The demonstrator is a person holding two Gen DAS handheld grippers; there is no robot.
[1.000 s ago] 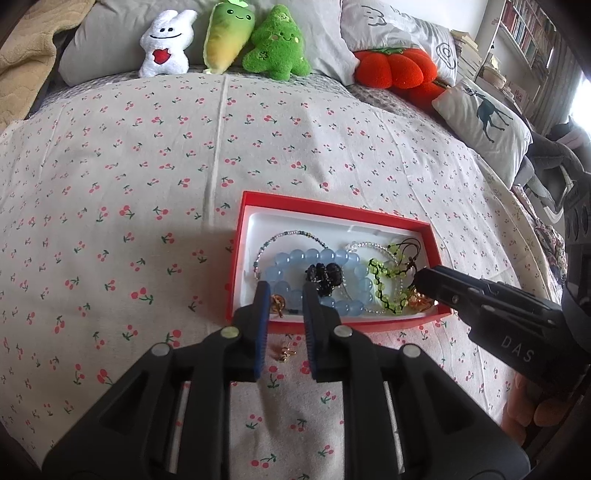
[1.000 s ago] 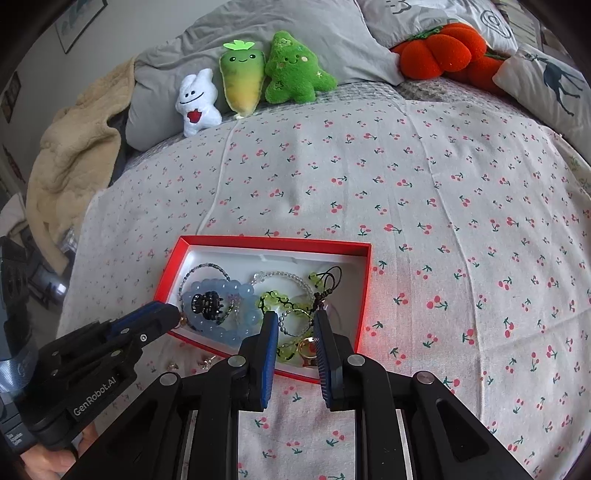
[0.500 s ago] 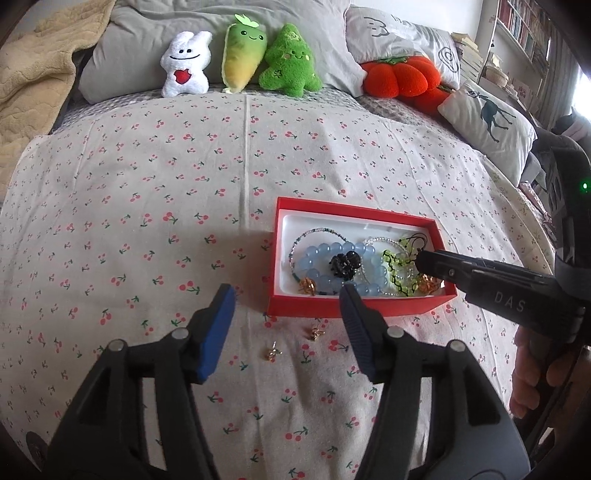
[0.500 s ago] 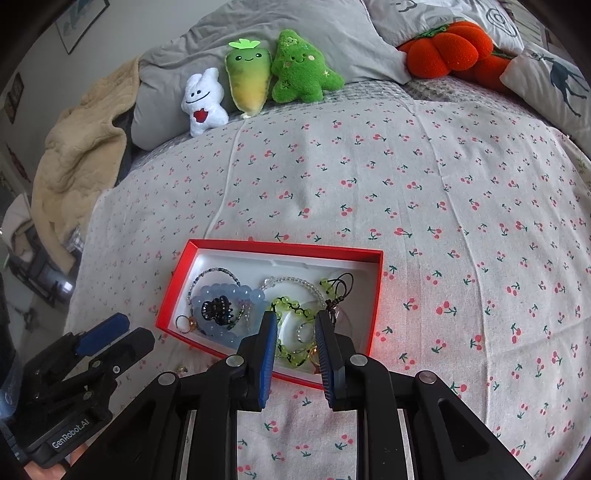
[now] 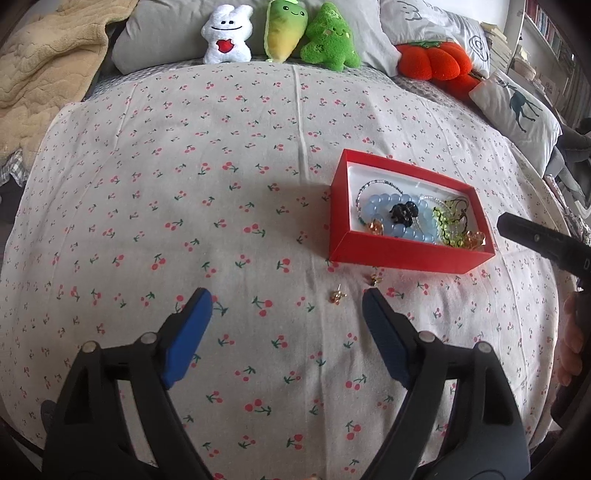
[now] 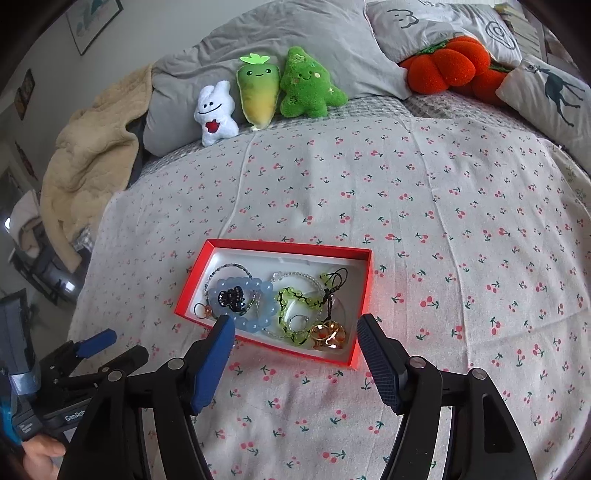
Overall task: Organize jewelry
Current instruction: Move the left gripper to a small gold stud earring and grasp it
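A red box [image 5: 399, 254] [image 6: 364, 291] with a white inside sits on the cherry-print bedspread. It holds a blue bead bracelet [image 5: 376, 205] [image 6: 258, 288], a black hair clip [image 5: 404, 213] [image 6: 231, 297], a green bracelet [image 5: 448, 227] [image 6: 295, 301], thin bead strands and gold pieces [image 6: 328, 334]. Two small gold earrings [image 5: 338, 296] [image 5: 375, 279] lie on the bedspread in front of the box. My left gripper [image 5: 286, 301] is open and empty, just left of the earrings. My right gripper [image 6: 295, 328] is open and empty over the box's near edge.
Three plush toys [image 5: 280, 31] [image 6: 266, 96] and grey pillows line the far edge. An orange pumpkin cushion [image 5: 434, 61] [image 6: 448, 62] and a deer pillow [image 5: 517, 101] lie at the right. A beige blanket [image 5: 44, 62] [image 6: 88, 166] lies at the left.
Both grippers have opened wide. My left gripper has drawn back and left from the box, leaving a gold piece in it. My right gripper has pulled back a little.
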